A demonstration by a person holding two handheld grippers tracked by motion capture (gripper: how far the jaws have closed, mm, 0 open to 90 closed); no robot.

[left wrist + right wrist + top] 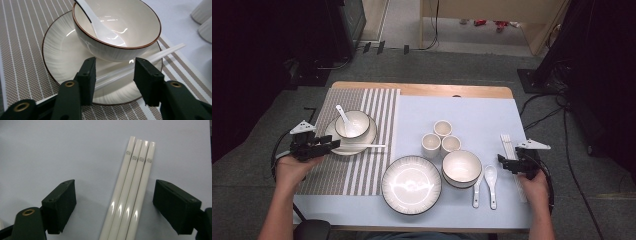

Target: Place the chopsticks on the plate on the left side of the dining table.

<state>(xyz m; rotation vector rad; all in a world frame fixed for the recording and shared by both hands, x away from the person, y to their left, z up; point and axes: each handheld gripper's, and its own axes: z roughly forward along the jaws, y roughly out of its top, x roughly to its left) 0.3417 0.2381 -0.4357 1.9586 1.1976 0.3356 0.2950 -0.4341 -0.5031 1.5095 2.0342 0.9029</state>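
A white bowl [352,124] with a white spoon [100,25] in it stands on a ribbed plate [60,55] on the striped placemat. A pair of white chopsticks [162,53] lies across the plate's near rim and passes between the jaws of my left gripper [115,75], which stands open, its pads off the sticks. In the high view the left gripper [334,144] points right at the plate's left edge. My right gripper [115,205] is wide open over several white chopsticks [132,190] lying side by side at the table's right edge [508,142].
A large plate [411,185], a second bowl [461,167], three small cups [442,139] and two white spoons [484,185] sit on the pale blue mat [472,115] between my hands. The striped placemat [362,175] covers the left part.
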